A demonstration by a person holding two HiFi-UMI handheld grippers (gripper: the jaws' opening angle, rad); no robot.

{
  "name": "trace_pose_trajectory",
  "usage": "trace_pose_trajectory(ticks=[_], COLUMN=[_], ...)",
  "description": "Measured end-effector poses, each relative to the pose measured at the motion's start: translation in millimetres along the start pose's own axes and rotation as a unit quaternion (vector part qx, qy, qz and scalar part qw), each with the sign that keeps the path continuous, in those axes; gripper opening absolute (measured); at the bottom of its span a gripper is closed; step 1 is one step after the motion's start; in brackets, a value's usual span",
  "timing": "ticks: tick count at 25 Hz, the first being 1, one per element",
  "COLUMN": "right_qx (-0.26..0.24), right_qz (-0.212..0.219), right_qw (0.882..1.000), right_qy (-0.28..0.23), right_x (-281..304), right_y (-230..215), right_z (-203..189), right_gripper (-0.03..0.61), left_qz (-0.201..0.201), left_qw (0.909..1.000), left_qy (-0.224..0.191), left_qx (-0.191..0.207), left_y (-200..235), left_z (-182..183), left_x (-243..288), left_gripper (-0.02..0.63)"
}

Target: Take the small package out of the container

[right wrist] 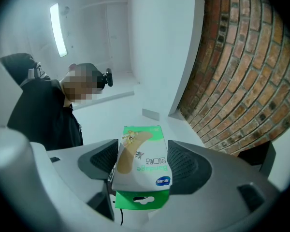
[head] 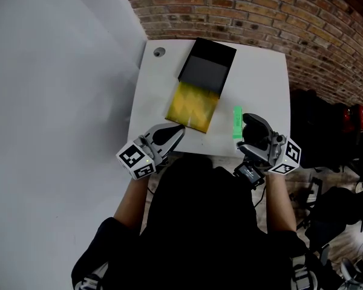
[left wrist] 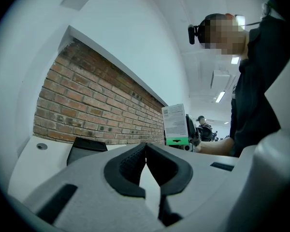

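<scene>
The small package [head: 236, 122], a white and green bandage box, is held upright over the table's front right. My right gripper [head: 248, 125] is shut on it, a pad pressing on each side of the package [right wrist: 142, 163]. The container [head: 207, 65] is a black box at the table's far middle, and a yellow patterned pouch [head: 193, 104] sticks out of its near end. My left gripper [head: 177, 133] hovers at the front left, near the pouch's near corner. Its jaws are shut with nothing between them. In the left gripper view the package [left wrist: 175, 124] stands to the right and the container [left wrist: 87, 149] to the left.
The white table [head: 260, 77] has a round cable hole [head: 160, 52] at its far left corner. A brick wall [head: 260, 11] runs behind it. Dark chairs and bags [head: 327, 132] crowd the floor to the right. Grey floor [head: 54, 101] lies to the left.
</scene>
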State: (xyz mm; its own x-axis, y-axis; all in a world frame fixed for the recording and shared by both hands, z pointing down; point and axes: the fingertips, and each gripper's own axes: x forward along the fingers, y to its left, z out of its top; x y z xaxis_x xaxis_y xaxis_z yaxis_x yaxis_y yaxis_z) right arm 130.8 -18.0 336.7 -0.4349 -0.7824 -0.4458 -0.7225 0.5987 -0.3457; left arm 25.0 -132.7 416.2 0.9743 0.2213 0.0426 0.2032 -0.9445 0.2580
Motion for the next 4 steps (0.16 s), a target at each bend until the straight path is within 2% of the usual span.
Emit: trace_pose_trajectory(ticks=[4], right_qx=[0.001], right_qz=[0.000], right_qw=[1.000], right_qy=[0.001], right_x=[3.4], right_y=[0.1], right_z=[-3.1], right_gripper=[0.324], left_qz=[0.007], left_qw=[0.9999], left_qy=[-0.001], left_qx=[-0.008], left_y=[1.5], left_z=[0.9], left_x=[-4.2], left_gripper=[0.015])
